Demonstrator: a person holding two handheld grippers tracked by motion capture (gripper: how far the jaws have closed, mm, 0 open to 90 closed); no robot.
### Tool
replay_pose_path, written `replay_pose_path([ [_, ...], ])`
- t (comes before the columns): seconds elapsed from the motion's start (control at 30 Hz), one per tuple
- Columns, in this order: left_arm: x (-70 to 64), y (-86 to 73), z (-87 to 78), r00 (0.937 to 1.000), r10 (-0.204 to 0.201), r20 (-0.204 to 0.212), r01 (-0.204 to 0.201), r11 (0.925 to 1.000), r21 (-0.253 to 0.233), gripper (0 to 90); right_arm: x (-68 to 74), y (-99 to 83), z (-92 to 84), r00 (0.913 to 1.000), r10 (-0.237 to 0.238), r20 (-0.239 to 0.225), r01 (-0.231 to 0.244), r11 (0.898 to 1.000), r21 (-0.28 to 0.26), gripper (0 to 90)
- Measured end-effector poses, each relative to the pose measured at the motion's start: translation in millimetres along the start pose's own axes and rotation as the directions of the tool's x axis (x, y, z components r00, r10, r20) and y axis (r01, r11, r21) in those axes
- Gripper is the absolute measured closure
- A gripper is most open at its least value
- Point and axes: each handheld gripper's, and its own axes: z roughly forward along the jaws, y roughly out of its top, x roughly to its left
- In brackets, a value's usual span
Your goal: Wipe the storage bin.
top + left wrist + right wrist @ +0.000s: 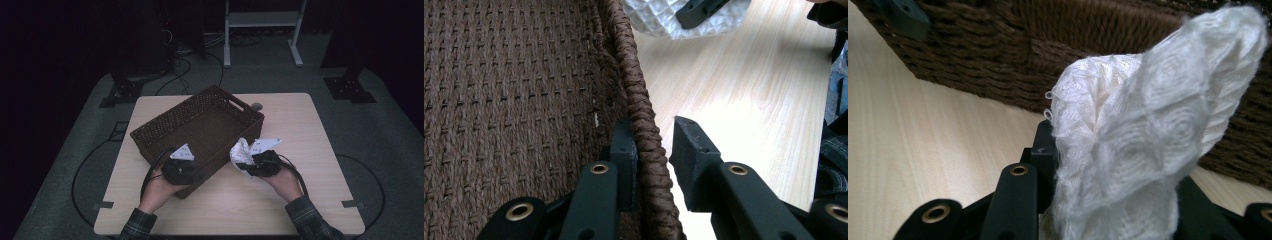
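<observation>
A: Since the white cloth (1143, 135) bunches up into a peak above the right tongs (248, 161), I'd judge it soft and very light, with no stiffness of its own. Would you agree?

B: Yes. It has a raised, quilted weave, so it looks grippy rather than slippery, and not fragile. The right tongs are clamped on the gathered lower part of it, and the free end flops above. It is held just off the worktop (300, 130), near the middle of the front edge, right beside the near long wall of the basket (150, 131).

A: Is that a good place to hold it?

B: Probably. A pinch on a bunched fold should carry it; a single thin layer might slip out. The loose end may drag on the rim when it goes over.

A: And the basket?

B: Woven brown fibre, stiff and light by the look of it, so it could slide. The left tongs (655, 150) straddle its braided rim (639, 90) at the corner nearest the front-left of the worktop, one jaw inside and one outside. The inner jaw sits against the weave; the outer one stands off a little, so I cannot tell whether they truly pinch it.

A: Any writing or labels?

B: None that I can read on the cloth, basket or worktop.
</observation>
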Motion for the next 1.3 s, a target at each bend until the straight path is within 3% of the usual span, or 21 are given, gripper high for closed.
replay_pose_path([
  [0.3,0.0,0.0,0.1,1.0000,-0.001,0.000,0.001,1.0000,0.000,70.9,6.5,10.2,-12.0,0.9997,-0.019,-0.012,0.019,0.998,-0.054,67.6],
  [0.47,-0.1,0.1,0.1,1.0000,0.000,-0.001,0.000,1.0000,0.000,70.8,11.8,12.0,-9.9,0.9989,-0.032,-0.035,0.030,0.998,-0.054,67.6],
  [0.87,-0.1,0.1,0.1,1.0000,0.000,-0.001,0.000,1.0000,0.001,70.9,10.6,1.1,17.9,0.9971,-0.014,-0.075,0.015,1.000,0.011,67.8],
  [1.3,-0.1,0.1,0.0,1.0000,0.001,-0.001,-0.001,1.0000,0.001,70.9,2.2,-14.2,40.1,0.9964,0.023,-0.081,-0.016,0.996,0.089,67.8],
])
